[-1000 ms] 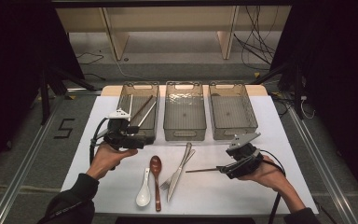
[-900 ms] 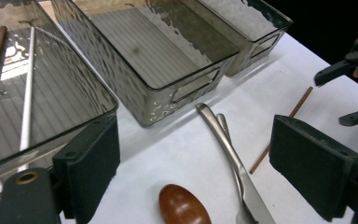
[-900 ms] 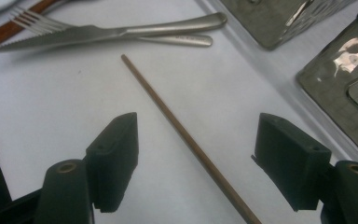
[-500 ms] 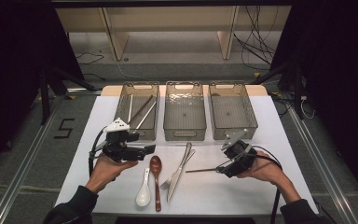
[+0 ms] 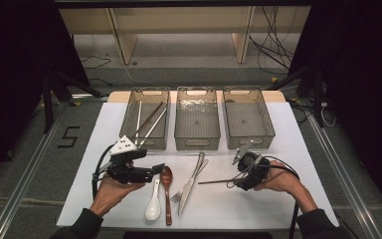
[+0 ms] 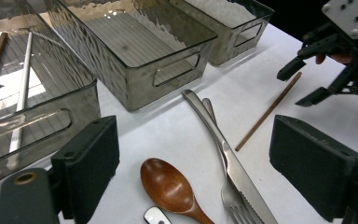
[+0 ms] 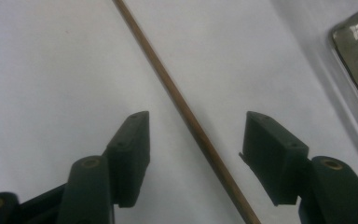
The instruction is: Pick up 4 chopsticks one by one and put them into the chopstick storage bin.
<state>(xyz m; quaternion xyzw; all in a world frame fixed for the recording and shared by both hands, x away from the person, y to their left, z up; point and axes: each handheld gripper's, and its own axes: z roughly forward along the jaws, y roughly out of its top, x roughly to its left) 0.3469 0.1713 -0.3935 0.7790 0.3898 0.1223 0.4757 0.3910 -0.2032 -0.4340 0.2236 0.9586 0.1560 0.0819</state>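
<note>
Right gripper (image 7: 193, 154) low over the white surface (image 5: 308, 199), its fingers (image 7: 130, 154) spread either side of the brown wooden chopstick (image 7: 177, 100) – they've just been closing in, stick's between them but no pad on it yet, gap both sides. Chopstick lies flat on the surface, just left of the gripper in the high view, well clear of the knife (image 5: 191, 179) & fork (image 5: 186, 185).

Left gripper (image 5: 156, 169) held near the wooden spoon (image 5: 166, 191) & white ceramic spoon (image 5: 153, 204), fingers (image 6: 91, 168) spread wide, nothing in them.

How to nail this, imo: stick looks a bit off-centre, nearer the left finger – shift so both pads meet it together, else it'll roll or skid. Get the tips right down to the surface; thin stick, easy to close over the top & miss. Squeeze slow, then lift level.

Farther back, 3 clear bins: left bin (image 5: 129, 124) already has other chopsticks (image 5: 149, 124), prob the target. Middle bin (image 5: 196, 144) & right bin (image 5: 266, 129) look empty.
</note>
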